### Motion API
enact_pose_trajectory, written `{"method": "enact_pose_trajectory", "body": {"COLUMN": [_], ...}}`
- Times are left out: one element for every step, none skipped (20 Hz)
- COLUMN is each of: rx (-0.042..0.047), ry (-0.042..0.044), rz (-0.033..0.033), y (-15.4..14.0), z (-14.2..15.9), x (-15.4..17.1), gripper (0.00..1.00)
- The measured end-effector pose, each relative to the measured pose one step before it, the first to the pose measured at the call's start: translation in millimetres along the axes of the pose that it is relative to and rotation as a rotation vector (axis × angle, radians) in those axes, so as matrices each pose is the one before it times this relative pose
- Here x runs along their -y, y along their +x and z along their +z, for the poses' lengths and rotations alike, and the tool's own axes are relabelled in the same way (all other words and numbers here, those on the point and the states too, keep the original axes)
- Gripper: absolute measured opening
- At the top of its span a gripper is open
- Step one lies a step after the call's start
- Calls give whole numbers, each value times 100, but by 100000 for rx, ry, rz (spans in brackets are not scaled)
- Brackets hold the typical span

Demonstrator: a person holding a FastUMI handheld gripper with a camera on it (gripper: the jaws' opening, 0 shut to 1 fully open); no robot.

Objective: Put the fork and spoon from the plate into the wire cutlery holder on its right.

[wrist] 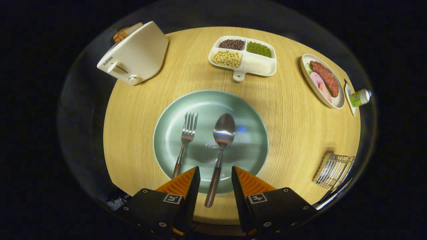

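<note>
While the gripper [216,173] gapes empty, spoon [221,146] and fork [185,143] lie lengthwise on the plate [253,133], heads pointing away.

Fork [185,143] and spoon [221,146] side by side on green plate [247,110], brown handles toward fingers; wire cutlery holder [333,170] right of plate.

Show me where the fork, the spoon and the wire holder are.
fork [186,133]: gripper view, neck below the tines.
spoon [224,129]: gripper view, middle of the bowl.
wire cutlery holder [333,170]: gripper view, wire side.
</note>
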State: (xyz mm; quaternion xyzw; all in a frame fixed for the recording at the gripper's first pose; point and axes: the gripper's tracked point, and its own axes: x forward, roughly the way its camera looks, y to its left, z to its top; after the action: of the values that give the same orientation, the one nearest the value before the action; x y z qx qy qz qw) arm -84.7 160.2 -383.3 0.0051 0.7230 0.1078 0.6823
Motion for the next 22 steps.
{"method": "enact_pose_trajectory", "body": {"rx": [-1987,-1598,-980,-235,-145,-7,-318,116,-378,-147,526,604,1276,1848,1695,1694,2014,2516,2732,2335,1797,1734], "ry": [1749,1545,966,719,221,978,987,1536,2240,3040,2427,1062,-310,-1153,-1018,-549,108,41,-429,14,465,1026], "rz": [90,312,-72,-1192,-1002,-1023,350,770,1092,1261,1768,1113,49,24,631,531,643,423,666,900,1144,1110], "y": [546,655,490,455,301,204,101,147,-25,153,147,-146,36,-299,-391,-328,-403,-636,-593,-696,-595,-786], "z": [-184,-280,-206,-10,-26,-32,-43,-11,119,36,294,179,178,180,155,187,218,348,402,280,307,130], "x": [-110,-177,-50,203,166,198,-103,-158,-1,-64,-101,43,210,186,18,38,82,90,163,115,148,163], "gripper": [54,47,44,38,35,30,25,18,16,13,11,8,7,6,6,6,6,6,6,6,6,6]}}
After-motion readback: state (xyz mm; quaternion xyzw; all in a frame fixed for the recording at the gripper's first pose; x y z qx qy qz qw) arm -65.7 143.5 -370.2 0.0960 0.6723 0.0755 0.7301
